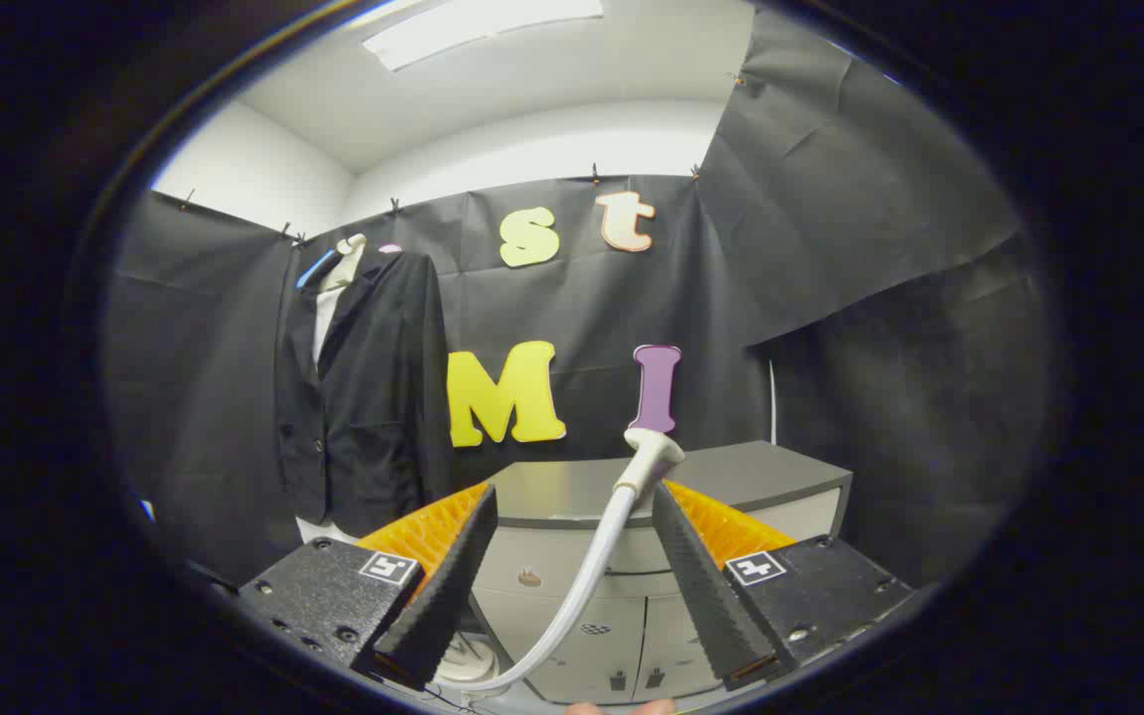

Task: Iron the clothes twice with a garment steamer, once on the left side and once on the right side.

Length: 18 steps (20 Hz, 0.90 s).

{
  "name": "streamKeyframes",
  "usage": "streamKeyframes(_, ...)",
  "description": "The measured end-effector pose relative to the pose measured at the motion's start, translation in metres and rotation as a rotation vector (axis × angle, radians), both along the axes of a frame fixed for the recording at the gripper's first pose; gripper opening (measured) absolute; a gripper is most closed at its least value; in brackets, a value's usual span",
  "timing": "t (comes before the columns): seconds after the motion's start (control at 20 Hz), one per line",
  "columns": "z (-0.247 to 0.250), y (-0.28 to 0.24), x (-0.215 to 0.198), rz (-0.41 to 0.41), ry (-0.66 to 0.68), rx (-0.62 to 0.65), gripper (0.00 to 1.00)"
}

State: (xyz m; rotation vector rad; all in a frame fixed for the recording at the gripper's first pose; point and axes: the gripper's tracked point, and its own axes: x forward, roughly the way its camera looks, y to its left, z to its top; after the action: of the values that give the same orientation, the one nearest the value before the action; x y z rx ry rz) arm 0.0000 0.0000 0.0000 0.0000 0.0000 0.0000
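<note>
I read this as the very start of the job: nothing shows as ironed, and both passes, left side and right side, are still to do.

My gripper (pixel 572 492) has its fingers spread apart, clamped on nothing. The steamer handle (pixel 647 459) stands upright on top of the grey cabinet (pixel 781 477), just beyond the fingertips and closer to the right finger than the left. Its pale hose (pixel 587 581) runs down from the handle through the gap between my fingers, in front of the cabinet doors, to a round white base (pixel 463 663) low beside the cabinet's foot. I cannot tell whether either finger touches the handle or the hose.

The clothes, a dark jacket (pixel 363 397) over a white shirt, hang on the black wall well to the left of the cabinet and higher than its top.

So, as I judge it, the handle still has to be gripped, carried across to the jacket, and run down each half.
</note>
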Motion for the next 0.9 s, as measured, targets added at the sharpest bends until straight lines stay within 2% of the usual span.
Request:
streamKeyframes(0.2,-0.004,0.008,0.008,0.025,0.021,-0.019,0.98)
streamKeyframes(0.5,-0.035,-0.011,0.001,-0.031,0.070,-0.019,0.98)
streamKeyframes(0.7,-0.043,-0.026,-0.016,-0.097,0.090,-0.029,0.98)
streamKeyframes(0.9,-0.048,-0.025,-0.028,-0.104,0.106,-0.012,0.98)
